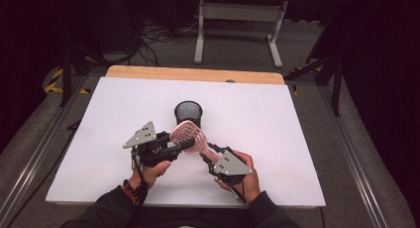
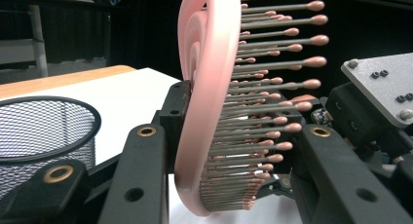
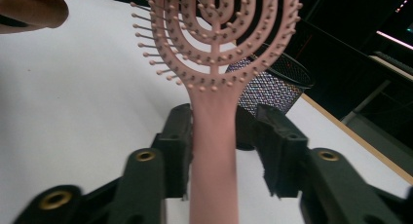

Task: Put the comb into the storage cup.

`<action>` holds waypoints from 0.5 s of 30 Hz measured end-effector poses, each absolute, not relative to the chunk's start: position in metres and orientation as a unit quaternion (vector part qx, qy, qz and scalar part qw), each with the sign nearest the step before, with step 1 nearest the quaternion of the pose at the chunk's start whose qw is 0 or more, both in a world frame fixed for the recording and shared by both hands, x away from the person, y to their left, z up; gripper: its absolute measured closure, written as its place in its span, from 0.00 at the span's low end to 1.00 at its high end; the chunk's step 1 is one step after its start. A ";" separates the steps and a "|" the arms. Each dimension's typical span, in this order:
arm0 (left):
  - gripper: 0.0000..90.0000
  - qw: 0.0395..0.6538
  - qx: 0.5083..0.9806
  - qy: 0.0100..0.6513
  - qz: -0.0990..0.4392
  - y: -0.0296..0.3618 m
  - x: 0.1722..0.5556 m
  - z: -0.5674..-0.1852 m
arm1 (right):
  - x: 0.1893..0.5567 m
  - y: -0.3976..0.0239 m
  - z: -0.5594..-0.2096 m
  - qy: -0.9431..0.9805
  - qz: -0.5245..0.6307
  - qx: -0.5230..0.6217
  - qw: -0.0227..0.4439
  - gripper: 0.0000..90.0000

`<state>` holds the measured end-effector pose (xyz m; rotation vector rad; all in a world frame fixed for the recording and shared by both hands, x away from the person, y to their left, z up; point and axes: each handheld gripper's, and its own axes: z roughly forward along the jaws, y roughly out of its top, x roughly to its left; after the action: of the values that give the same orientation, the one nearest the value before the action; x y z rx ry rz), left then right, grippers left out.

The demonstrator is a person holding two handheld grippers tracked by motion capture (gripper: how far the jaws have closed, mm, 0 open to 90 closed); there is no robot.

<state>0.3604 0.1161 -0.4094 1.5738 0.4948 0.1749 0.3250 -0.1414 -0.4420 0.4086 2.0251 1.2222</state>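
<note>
A white board point(image 1: 277, 139) covers most of a wooden table point(image 1: 198, 73), whose bare far edge shows beyond it; around it lie grey carpet, metal rails along both sides, a tangle of cables and the legs of a pale desk point(image 1: 237, 29) at the back, with the rest of the room dark. A black mesh cup point(image 1: 188, 112) stands upright near the middle of the board. The brush point(image 1: 188, 136) is pink, with an open looped head and thin grey bristles tipped in pink knobs, and a plain flat handle. It is held in the air just in front of the cup, between the two hands. The left gripper point(image 1: 185, 144) is clamped on the brush head: in the left gripper view its jaws press the pink back on one side and the bristle tips on the other. The right gripper point(image 1: 205, 156) has the handle between its jaws; in the right gripper view one pad lies against the handle while the other stands off with a clear gap, so it seems loosened rather than gripping, though the blur near the pads leaves that slightly unsure.
</note>
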 end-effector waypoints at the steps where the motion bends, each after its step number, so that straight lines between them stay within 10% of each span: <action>1: 0.69 0.676 0.699 0.222 0.079 0.117 0.361 -0.409 | 0.325 -0.142 -0.442 0.785 0.476 0.161 0.363 0.58; 15: 0.69 0.675 0.695 0.228 0.104 0.137 0.363 -0.404 | 0.326 -0.157 -0.436 0.775 0.490 0.183 0.355 0.33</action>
<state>0.3626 0.1374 -0.4037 1.5626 0.5120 0.2348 0.3258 -0.1567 -0.4365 0.4721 2.0021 1.2665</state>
